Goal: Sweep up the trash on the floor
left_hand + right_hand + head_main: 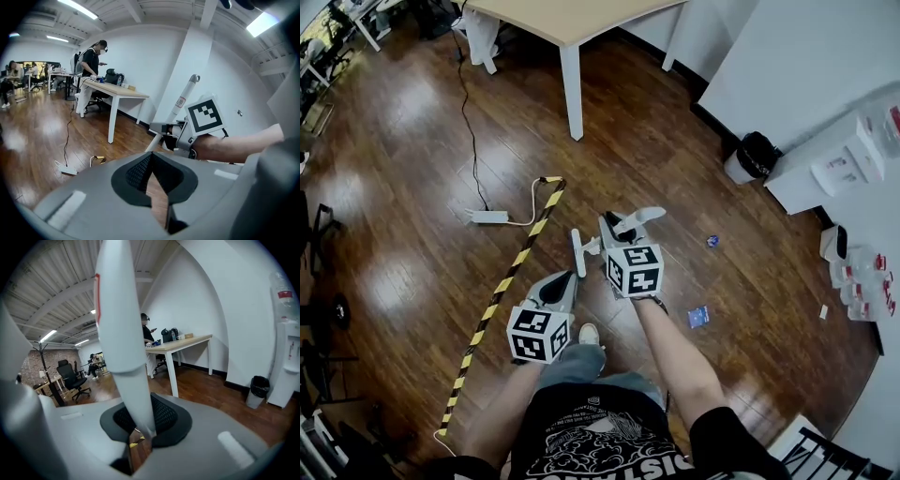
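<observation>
Right gripper [140,425] is clamped on a white pole [119,333], left gripper [151,158] is closed on nothing just left of it, and the blue wrapper [698,317] on the floor [412,187] off the right gripper's right looks light and skittish, so I'd take the stiff, slick pole lower with the left.

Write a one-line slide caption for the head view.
Ready to sweep: right gripper holds a white pole, left gripper shut and empty, blue wrapper on the wooden floor.
</observation>
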### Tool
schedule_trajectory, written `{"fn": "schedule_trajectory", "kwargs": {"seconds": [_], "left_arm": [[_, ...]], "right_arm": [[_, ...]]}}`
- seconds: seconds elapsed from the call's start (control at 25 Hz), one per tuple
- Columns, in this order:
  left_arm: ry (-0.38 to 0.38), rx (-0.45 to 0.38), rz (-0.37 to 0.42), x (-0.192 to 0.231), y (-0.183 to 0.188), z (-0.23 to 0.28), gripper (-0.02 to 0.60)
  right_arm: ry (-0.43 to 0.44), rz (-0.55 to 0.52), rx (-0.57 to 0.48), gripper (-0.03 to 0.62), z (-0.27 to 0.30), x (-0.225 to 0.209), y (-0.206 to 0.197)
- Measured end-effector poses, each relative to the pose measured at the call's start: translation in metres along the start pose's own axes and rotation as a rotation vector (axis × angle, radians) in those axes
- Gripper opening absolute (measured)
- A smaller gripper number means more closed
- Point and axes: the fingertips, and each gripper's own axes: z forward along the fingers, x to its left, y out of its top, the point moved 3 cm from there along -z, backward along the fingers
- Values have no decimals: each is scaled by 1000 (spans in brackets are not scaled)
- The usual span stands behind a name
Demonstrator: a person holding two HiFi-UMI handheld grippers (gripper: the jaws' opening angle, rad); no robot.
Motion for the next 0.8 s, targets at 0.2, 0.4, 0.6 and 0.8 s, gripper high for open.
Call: {"fn": "schedule_trajectory", "kwargs": {"seconds": [0.2,0.4,0.6,0.8], "left_arm": [[-7,27,-7,11,-3,11,5],[-55,56,13,-8,-6,30,5],[-95,71,52,-40,-10,43,5],[-117,82,61,-81,-22,49,5]], "right_arm": [[-74,-65,48,37,2,-25,-26],[-75,-279,104,34,-16,-36,-44],[-145,-264,122,35,-56,-73,-65],[-227,-225,123,37,-109,-110,-88]]}}
